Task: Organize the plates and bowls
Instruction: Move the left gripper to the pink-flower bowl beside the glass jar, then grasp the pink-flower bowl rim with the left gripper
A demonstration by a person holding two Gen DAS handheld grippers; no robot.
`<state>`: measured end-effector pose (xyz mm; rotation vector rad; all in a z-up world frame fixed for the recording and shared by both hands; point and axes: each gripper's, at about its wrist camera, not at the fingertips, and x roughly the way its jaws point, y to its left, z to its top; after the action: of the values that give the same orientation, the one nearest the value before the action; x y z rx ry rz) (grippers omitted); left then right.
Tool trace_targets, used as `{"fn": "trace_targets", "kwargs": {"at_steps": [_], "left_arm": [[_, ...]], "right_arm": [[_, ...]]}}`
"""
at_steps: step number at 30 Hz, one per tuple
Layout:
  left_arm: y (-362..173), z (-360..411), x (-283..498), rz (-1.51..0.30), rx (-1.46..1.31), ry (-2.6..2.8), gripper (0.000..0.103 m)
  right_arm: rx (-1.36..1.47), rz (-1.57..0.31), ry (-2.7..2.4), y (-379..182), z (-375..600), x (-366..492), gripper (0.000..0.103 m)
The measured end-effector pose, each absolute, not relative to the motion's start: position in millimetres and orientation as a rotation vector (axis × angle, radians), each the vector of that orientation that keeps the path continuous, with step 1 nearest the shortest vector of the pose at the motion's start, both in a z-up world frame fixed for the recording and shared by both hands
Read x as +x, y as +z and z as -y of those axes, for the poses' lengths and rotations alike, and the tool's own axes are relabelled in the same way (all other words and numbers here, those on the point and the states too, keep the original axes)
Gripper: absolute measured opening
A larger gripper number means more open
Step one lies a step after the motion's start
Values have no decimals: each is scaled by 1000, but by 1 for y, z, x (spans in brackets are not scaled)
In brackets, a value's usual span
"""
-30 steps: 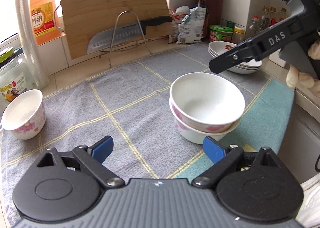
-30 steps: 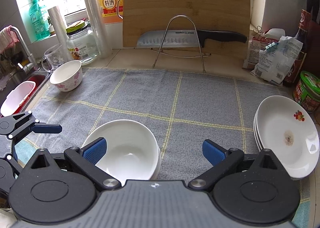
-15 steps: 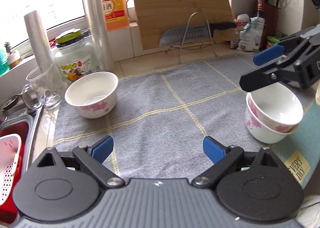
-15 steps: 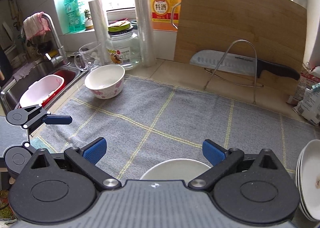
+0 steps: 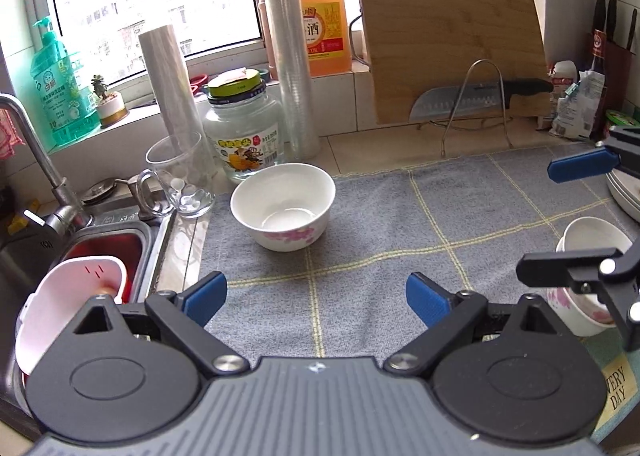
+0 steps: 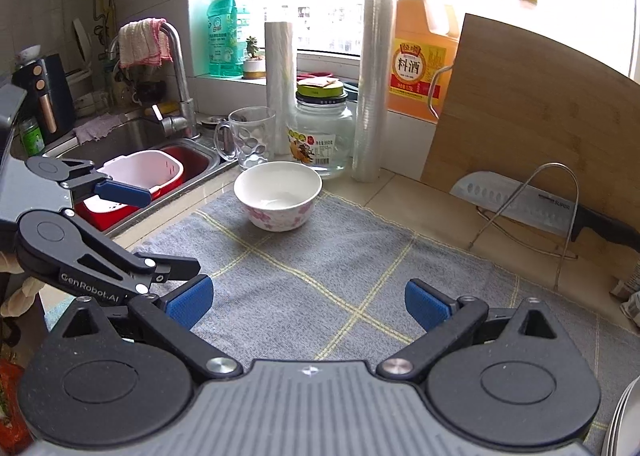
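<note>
A single white bowl with pink flowers (image 5: 283, 206) (image 6: 278, 199) stands upright on the grey checked mat (image 5: 380, 223), near the mat's far left corner. Ahead of my left gripper (image 5: 316, 296) it sits a short way off; the jaws are open and empty. Two stacked bowls of the same kind (image 5: 588, 240) stand at the right edge, with stacked white plates (image 5: 624, 191) behind them. My right gripper (image 5: 534, 219) (image 6: 308, 300) hovers open by the stacked bowls, holding nothing. The left gripper (image 6: 175, 232) shows at the left of the right wrist view.
Left of the mat lies a sink (image 6: 132, 127) with a red basin and a white basket (image 5: 68, 296). A glass mug (image 5: 180, 175), a jar (image 5: 244, 127) and plastic rolls (image 5: 292, 55) stand behind the bowl. A cutting board (image 5: 448, 43) and a cleaver on a wire rack (image 5: 472, 99) lean at the back.
Both grippers have swung left, away from the stacked bowls and toward the single bowl. The stacked bowls slid to the right edge of the left wrist view and left the right wrist view.
</note>
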<state>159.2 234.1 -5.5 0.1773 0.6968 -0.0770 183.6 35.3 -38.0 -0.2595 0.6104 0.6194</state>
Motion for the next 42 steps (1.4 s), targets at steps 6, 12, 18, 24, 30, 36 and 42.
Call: {"fn": "trace_targets", "kwargs": {"at_steps": [6,12,18,24,30,36,42], "left_arm": [[10,-231,168,-659,220,-89,96],[11,-240,201,-651,247,-151,96],[10,-258,243,-655,269,-214,96],[-2,-273,284,-672,272,-249,96],[-21,-284,316,-714,281,-280,96],[-36,-292,337,-764,260,-332,93],[-47,-295,352,-809,257,-382,80]], "right_arm": [[-244,-591,658,-33,-39,178,103],[-265,-582,609,-37,-56,184,103],[-309,-575,527,-47,-87,199,103],[-339,-585,474,-62,-119,218,103],[-286,-630,452,-79,-142,240,103],[-283,-641,436,-94,-161,259,103],[-269,-646,426,-107,-168,278,103]]}}
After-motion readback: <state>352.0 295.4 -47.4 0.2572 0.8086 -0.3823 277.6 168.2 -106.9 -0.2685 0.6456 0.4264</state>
